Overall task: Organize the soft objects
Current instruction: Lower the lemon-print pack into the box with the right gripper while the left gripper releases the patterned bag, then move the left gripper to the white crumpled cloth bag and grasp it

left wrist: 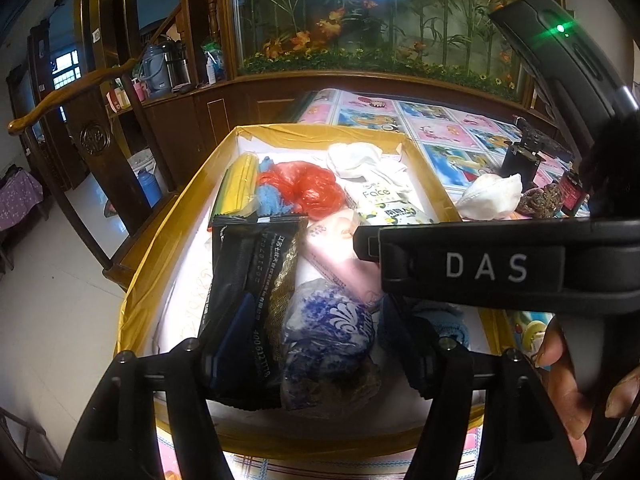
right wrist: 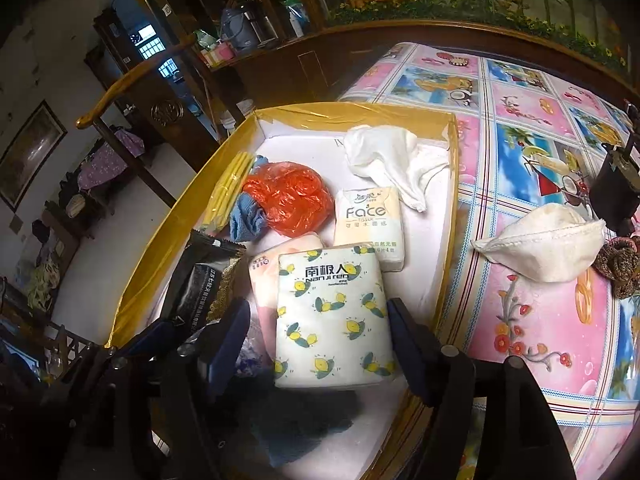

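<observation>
The gold-rimmed white cardboard box (right wrist: 168,240) on the bench holds three tissue packs, one red plastic bag (right wrist: 290,202) and one white cloth (right wrist: 394,158). Both the left hand-held gripper (left wrist: 320,354) and the right hand-held gripper (right wrist: 320,334) hang open and empty above the packs. One white mask (right wrist: 548,242) lies outside.

"face tissue": cream pack (right wrist: 370,224) | "nanjiren": lemon pack (right wrist: 332,316) | "das": right hand-held gripper (left wrist: 486,267) | "400612": black pack (left wrist: 256,300)

Soft packets (left wrist: 256,304) in gold-rimmed box (left wrist: 168,248)
</observation>
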The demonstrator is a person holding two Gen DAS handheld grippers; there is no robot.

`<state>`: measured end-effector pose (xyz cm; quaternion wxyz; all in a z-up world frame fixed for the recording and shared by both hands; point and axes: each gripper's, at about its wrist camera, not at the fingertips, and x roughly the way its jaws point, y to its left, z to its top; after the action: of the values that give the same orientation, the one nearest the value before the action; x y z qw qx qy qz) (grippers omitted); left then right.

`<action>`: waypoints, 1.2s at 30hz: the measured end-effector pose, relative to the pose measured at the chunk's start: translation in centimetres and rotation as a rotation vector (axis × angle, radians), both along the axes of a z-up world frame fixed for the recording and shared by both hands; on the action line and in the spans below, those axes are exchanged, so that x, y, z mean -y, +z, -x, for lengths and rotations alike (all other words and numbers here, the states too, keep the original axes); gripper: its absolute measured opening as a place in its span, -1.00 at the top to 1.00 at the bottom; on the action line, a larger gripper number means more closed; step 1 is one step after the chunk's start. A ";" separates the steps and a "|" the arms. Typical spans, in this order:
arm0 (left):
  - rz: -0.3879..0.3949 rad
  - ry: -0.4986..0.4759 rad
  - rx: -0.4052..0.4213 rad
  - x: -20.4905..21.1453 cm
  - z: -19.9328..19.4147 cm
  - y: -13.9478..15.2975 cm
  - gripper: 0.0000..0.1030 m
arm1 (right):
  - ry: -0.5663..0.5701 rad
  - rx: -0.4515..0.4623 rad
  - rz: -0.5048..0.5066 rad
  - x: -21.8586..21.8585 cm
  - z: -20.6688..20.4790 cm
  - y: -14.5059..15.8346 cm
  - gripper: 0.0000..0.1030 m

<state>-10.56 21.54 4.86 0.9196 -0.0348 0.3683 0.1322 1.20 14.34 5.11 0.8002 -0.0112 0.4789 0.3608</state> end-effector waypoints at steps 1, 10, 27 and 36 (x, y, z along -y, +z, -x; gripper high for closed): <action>-0.002 0.000 0.004 0.1 0.1 0.1 -0.31 | 0.001 0.002 -0.001 0.0 0.1 0.1 -0.46; -0.041 0.005 0.037 0.6 0.6 1.2 -0.45 | 0.001 0.006 -0.041 0.8 0.4 1.2 -0.51; -0.040 0.005 0.069 1.5 0.8 2.9 -0.46 | -0.075 0.012 -0.169 6.8 0.4 3.4 -0.54; -0.046 -0.072 0.081 4.3 0.2 4.7 -0.46 | -0.173 0.031 -0.233 15.8 1.1 4.2 -0.54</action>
<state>-10.78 17.22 9.56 0.9384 -0.0057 0.3287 0.1061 0.15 -1.43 9.29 0.8315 0.1176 0.4204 0.3436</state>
